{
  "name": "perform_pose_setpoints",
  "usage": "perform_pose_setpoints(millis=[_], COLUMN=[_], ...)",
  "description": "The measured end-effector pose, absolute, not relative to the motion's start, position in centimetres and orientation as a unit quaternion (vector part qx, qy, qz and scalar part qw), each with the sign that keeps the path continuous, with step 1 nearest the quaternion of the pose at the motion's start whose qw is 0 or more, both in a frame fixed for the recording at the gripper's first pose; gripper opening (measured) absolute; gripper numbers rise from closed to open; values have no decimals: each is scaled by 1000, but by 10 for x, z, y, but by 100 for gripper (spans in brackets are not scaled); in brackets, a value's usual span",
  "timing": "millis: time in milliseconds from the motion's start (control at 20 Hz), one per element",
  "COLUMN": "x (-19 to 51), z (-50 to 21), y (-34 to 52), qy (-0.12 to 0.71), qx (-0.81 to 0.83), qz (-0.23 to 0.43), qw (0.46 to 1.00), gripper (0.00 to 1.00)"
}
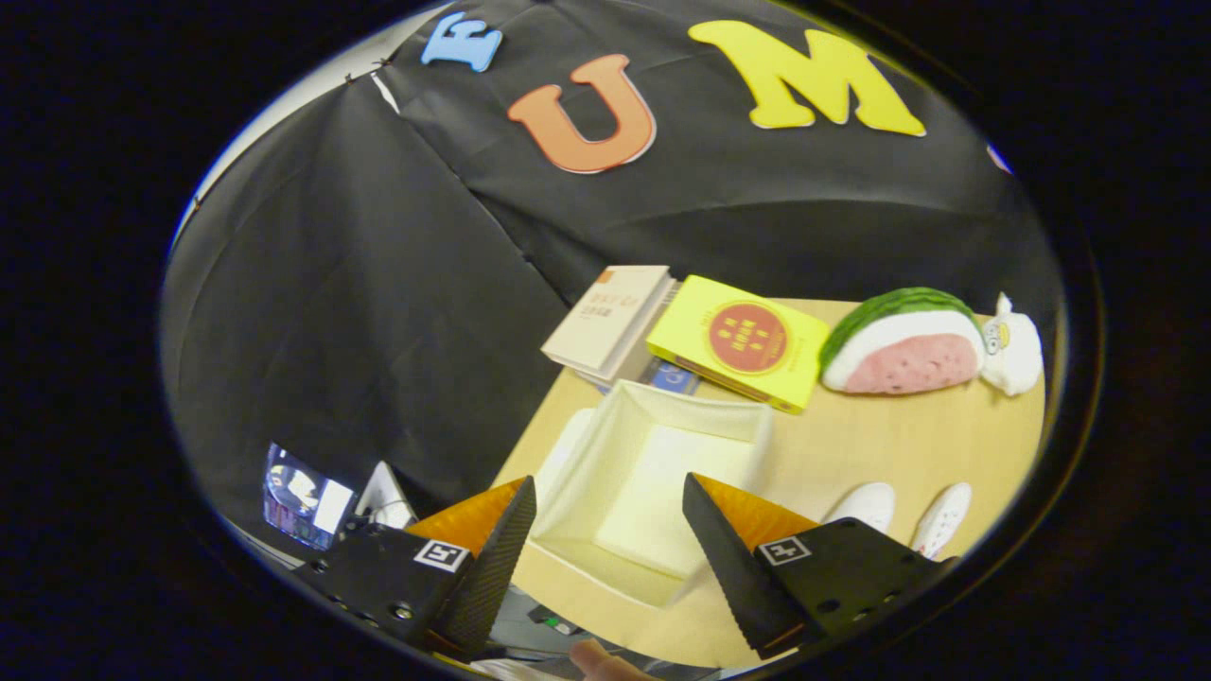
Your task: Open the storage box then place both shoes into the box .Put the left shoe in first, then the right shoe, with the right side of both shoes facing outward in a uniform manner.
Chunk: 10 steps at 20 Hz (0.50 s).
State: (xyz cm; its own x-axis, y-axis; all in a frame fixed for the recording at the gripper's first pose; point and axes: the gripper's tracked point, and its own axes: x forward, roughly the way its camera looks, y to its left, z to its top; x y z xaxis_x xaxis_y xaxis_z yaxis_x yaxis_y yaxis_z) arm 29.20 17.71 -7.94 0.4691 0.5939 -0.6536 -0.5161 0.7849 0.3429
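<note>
while the gripper [605, 549] hangs above the near part of the table [880, 445], its two black fingers [492, 558] stand spread wide apart and pinch nothing. between them and just ahead lies the storage box [653, 482], a white fabric box with its top open and its pale inside bare; it sits by the table's left edge, its near corner reaching down between the fingertips. beyond the box, toward the far left corner of the table, a beige book [605, 322] rests on what looks like another volume, and a yellow book [738, 340] with a red round mark lies just beside it, tilted, its near edge close to the box's far rim. a small blue thing [674, 378] peeks out under the books, too hidden to tell what it is. further right along the far edge sits a watermelon-slice plush [899, 340], touching a small white plush [1012, 355]. the two white shoes [908, 515] lie side by side near the right finger, beyond its outer side, well apart from the box. off the table's left edge, a small lit screen [303, 497] stands low against the black cloth.
</note>
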Motion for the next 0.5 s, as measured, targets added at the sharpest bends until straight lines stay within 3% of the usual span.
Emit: perform_pose_setpoints(millis=[500], x=[311], z=[-256], y=[1], qy=[509], qx=[-23], qz=[197], qw=[838], gripper=[95])
